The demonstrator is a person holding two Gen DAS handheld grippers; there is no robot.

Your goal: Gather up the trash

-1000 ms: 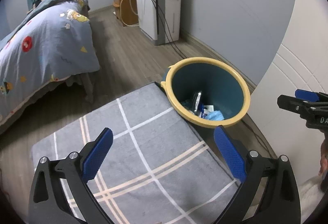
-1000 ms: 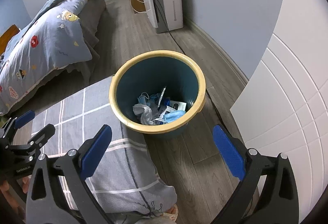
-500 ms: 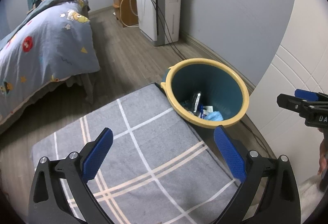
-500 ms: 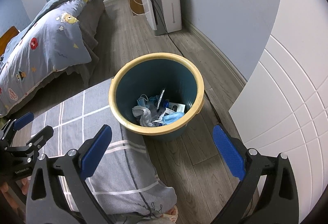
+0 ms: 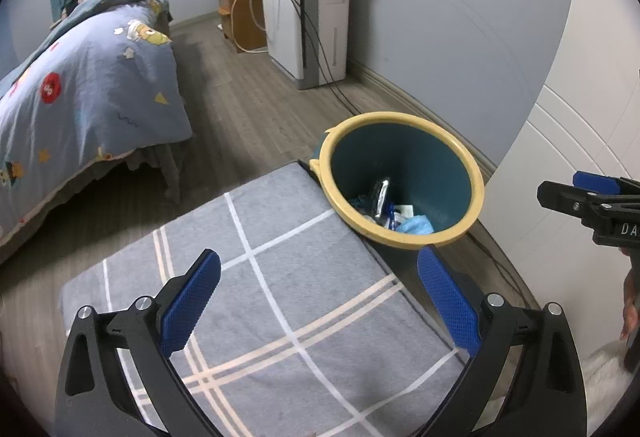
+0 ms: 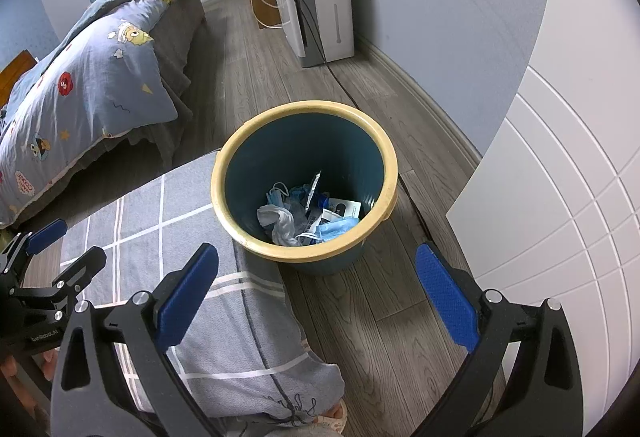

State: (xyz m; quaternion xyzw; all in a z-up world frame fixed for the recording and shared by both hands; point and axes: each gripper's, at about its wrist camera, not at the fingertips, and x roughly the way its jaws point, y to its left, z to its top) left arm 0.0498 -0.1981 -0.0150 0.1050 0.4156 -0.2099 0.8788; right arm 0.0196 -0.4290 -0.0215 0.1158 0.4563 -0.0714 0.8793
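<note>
Our fingers stand wide apart on both tools, the blue pads gripping nothing: the left gripper [image 5: 318, 293] hangs over the grey plaid cushion [image 5: 280, 301], and the right gripper [image 6: 316, 287] over the wood floor [image 6: 360, 301] at the cushion's edge. Ahead of the right fingers, just beyond the gap between them, stands the teal bin [image 6: 305, 181] with its yellow rim — upright on the floor and touching the cushion's far corner. From the left tool we see the same bin [image 5: 402, 179] ahead and off toward the right finger. The trash [image 6: 308, 215] lies in the bottom of the bin: crumpled blue face masks, a grey wad, a white card and a foil wrapper leaning upright. Farther ahead of both tools we see a white air purifier [image 5: 308, 17] against the wall, cables trailing from it along the floor, and to the left of the fingers a bed with a blue cartoon duvet [image 5: 80, 77]. A white panelled door [image 6: 560, 197] stands to the right of the right fingers.
</note>
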